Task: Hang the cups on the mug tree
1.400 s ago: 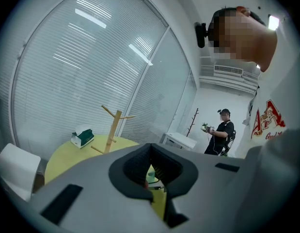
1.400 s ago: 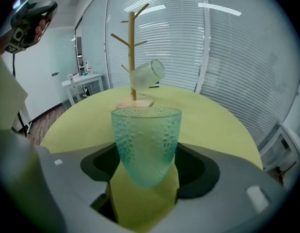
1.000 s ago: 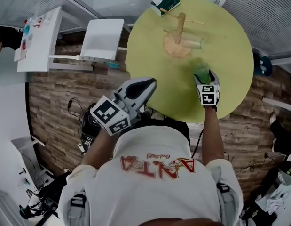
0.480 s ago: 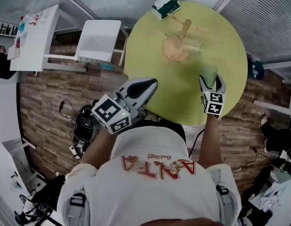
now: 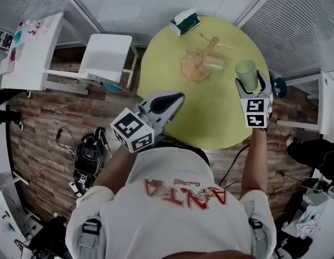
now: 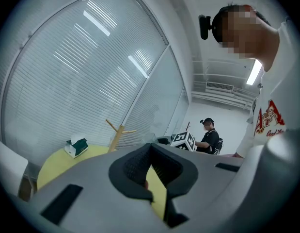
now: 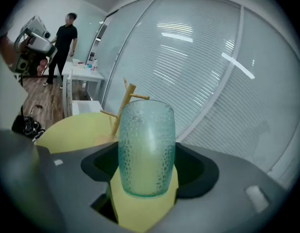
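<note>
Right claw [image 5: 248, 84] is clamping the cup [image 7: 146, 149]; left claw [image 5: 176, 97] is idling closed; a bump could topple the tree [image 5: 205, 53]

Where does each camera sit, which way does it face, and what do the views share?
Head view: on the person's head, facing down on the yellow table; shows shirt, both arms, the left gripper and the right gripper holding the green cup.
Left gripper view: on the left gripper, looking along its jaws over the table to the blinds; the shirt shows at right.
Right gripper view: on the right gripper, looking along its jaws, past the cup, to the mug tree.
Shared: all three show the mug tree.
</note>
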A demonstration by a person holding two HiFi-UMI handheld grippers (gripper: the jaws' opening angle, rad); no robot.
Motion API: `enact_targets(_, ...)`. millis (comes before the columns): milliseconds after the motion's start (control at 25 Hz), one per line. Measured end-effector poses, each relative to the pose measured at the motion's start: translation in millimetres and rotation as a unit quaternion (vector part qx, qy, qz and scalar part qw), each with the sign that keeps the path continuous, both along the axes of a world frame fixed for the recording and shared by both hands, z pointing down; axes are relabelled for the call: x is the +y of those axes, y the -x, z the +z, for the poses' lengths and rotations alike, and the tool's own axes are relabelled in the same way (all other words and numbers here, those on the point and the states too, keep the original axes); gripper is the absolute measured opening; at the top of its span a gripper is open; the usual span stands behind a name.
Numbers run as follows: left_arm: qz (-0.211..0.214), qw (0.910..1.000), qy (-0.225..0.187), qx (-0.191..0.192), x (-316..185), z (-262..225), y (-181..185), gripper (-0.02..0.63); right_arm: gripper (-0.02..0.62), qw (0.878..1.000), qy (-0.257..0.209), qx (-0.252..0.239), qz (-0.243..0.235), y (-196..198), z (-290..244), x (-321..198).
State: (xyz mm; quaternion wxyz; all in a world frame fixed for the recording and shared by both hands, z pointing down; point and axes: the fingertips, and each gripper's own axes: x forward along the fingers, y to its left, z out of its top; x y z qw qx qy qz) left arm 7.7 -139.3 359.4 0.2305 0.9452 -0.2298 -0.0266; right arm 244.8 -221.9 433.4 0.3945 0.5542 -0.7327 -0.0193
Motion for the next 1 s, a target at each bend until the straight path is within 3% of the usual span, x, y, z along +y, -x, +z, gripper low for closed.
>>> enact_targets(120, 0.006, 0.9999, -0.003, 0.008, 0.0, -3.6, 3.3, 0.009, 0.334, 0.996, 0.011, 0.089, -0.025, 0.9, -14.0, -17.6)
enact_targets(280, 0.006, 0.9997, -0.009, 0.020, -2.9, -7.2, 9.4, 0.009, 0.334, 0.976, 0.036, 0.202, -0.074, 2.8, -15.1, -37.0)
enact_targets(560, 0.000, 0.9996, -0.010, 0.028, -8.8, -10.6, 22.0, 0.009, 0.334, 0.943, 0.061, 0.297, -0.133, 18.9, -8.0, -56.6)
enact_targets(880, 0.001, 0.9993, -0.004, 0.036, -12.8, -8.4, 26.0, 0.009, 0.336, 0.871, 0.090, 0.433, -0.215, 35.9, 6.0, -74.3)
enact_targets(1000, 0.002, 0.9993, -0.004, 0.038, -10.6, -9.7, 28.1, 0.009, 0.336, 0.854, 0.102, 0.454, -0.231, 40.0, 10.7, -74.7)
